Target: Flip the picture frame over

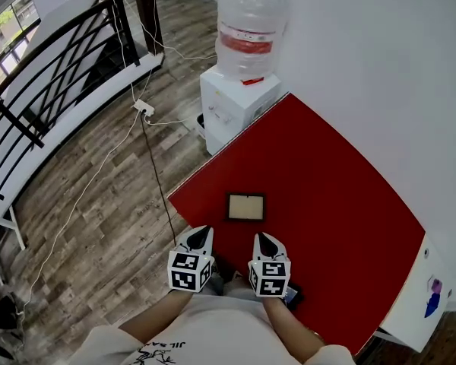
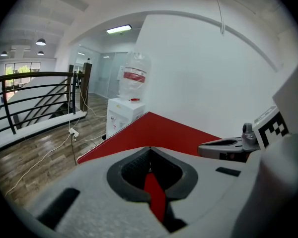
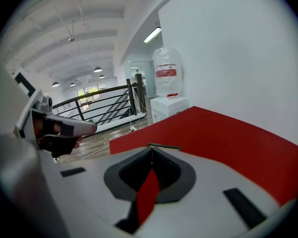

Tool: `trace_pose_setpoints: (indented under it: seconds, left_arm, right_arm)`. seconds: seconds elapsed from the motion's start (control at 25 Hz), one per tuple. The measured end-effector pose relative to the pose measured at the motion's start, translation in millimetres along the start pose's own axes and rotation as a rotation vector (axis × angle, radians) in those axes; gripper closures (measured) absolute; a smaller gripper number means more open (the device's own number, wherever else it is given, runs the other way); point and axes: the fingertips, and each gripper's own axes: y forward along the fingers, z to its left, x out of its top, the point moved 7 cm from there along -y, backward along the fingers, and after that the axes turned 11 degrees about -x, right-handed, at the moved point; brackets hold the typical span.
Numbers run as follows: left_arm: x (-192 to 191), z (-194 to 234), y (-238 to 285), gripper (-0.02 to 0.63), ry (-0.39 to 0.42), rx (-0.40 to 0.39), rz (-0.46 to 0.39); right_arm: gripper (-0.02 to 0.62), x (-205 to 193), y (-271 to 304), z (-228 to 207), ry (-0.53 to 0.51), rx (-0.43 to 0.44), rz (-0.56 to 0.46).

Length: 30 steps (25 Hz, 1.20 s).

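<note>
Red table (image 1: 327, 181) carries the frame (image 1: 245, 207), flat near table's front edge. L gripper (image 1: 200, 238) & R gripper (image 1: 267, 243), both closed & empty, hover over that edge. Approach step, prob.; next: open jaws, take frame's sides.

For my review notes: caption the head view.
Left tool and right tool, both shut, hover near a picture frame lying flat on a red table.

Little can be read. Dark lettering on the person's white shirt (image 1: 164, 349), at the near edge, shows "JIL"; the rest is illegible. The print on the water bottle's red label (image 1: 247, 41), far left, is too small to read. The left gripper (image 1: 201, 236) and right gripper (image 1: 266, 242) carry black-and-white square code markers, without letters.
</note>
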Motion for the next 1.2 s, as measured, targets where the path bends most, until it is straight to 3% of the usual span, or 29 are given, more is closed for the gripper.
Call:
trace_pose_setpoints:
  seconds: [0.68,1.2]
  left_arm:
    - [4,4,30,0.600,-0.027,0.043,0.034]
    - [-7,41,64,0.600,-0.017,0.041,0.071]
  right_arm:
    - [0.589,10,34,-18,-0.029,0.045,0.045]
    - [0.589,5,91,9,-0.019,0.035,0.087]
